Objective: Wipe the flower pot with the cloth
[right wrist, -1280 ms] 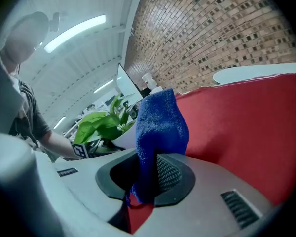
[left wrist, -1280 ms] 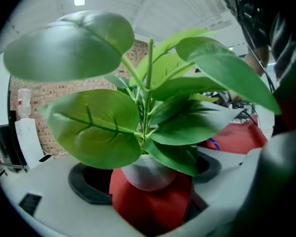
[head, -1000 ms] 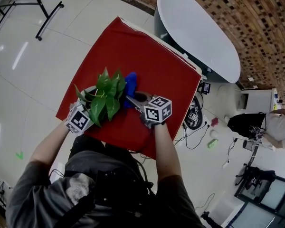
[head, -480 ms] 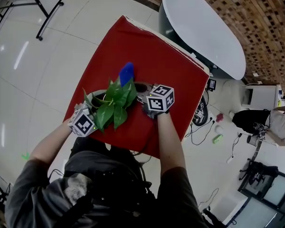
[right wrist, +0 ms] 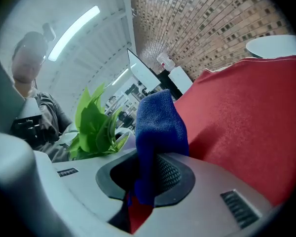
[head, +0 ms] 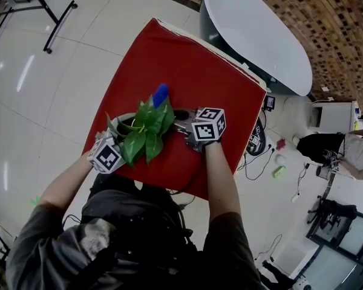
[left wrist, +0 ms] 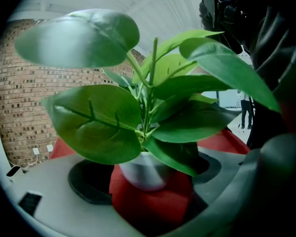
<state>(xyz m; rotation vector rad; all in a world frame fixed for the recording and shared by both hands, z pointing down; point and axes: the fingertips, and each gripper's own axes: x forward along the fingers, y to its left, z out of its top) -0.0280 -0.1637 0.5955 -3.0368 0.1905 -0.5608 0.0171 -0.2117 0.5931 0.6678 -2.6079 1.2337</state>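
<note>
Small white flower pot (left wrist: 144,174) light, tippy; left claw (left wrist: 150,186) grips it low. Right claw (right wrist: 145,184) pinches floppy blue cloth (right wrist: 158,125).

One flower pot (head: 122,119) holding one green plant (head: 146,128); one blue cloth (head: 161,93); two grippers, the left gripper (head: 117,132) and the right gripper (head: 179,117), each carrying one marker cube (head: 209,125); one red bench (head: 187,59). Beyond the bench: one white oval tabletop (head: 254,35) at 1 o'clock, one bystander (head: 351,156) at 3 o'clock, one black metal frame (head: 55,22) at 11 o'clock.
</note>
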